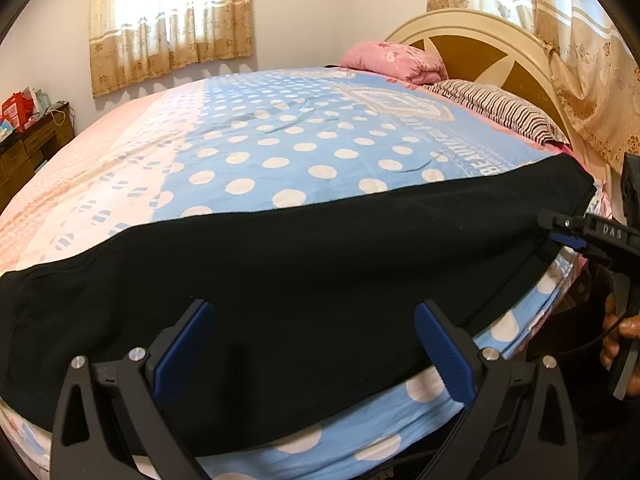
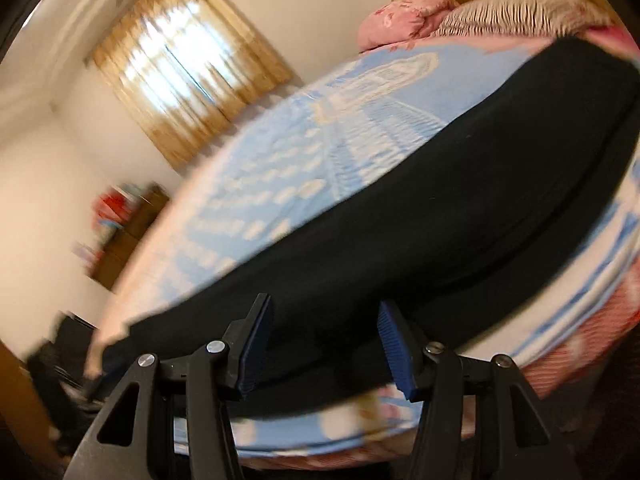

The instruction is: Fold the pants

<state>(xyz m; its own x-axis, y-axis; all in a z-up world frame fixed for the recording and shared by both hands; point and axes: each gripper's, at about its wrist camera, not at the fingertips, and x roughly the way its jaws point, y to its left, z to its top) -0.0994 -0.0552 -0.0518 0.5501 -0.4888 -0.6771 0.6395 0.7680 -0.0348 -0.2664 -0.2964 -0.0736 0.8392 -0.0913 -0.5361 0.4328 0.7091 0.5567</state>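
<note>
Polka-dot blue bedspread under black pants, curtained bedrm window.

Bed under a pink and blue polka-dot sheet. Black pants laid flat along the near edge (one long dark band). Pink pillow and striped pillow by the headboard.

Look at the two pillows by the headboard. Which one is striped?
The striped pillow is the flatter one lying nearer the pants, with dark and pale bands. The other, the pink pillow, has a floral print and sits farther back.
</note>
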